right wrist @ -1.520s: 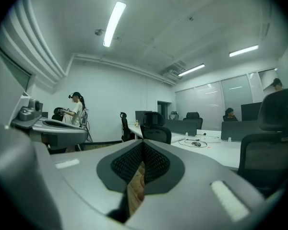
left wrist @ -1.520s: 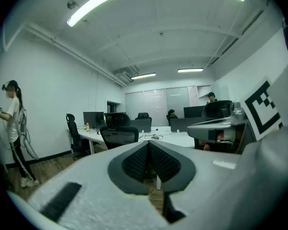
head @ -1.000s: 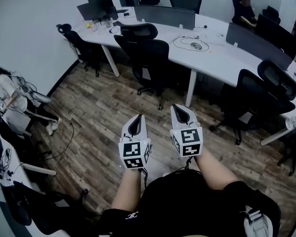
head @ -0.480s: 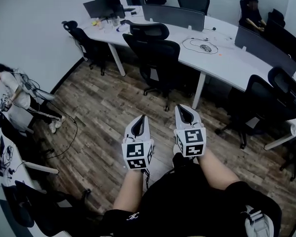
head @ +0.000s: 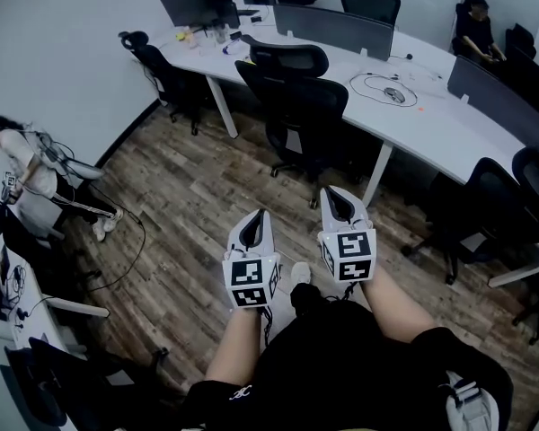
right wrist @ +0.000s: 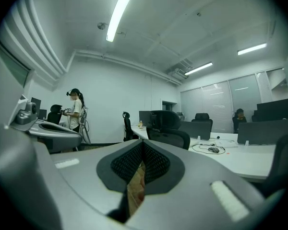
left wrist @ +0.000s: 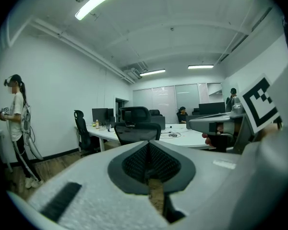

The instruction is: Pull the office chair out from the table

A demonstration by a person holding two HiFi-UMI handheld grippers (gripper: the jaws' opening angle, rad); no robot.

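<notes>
Both with jaws pressed together and holding nothing, the left gripper and right gripper are held side by side above the wooden floor. Ahead, well apart from them, the black office chair stands at the near edge of the curved white table.

The left gripper has its jaws together, nothing between them. Ahead, a black office chair stands at the white counter; a person stands far left.
</notes>
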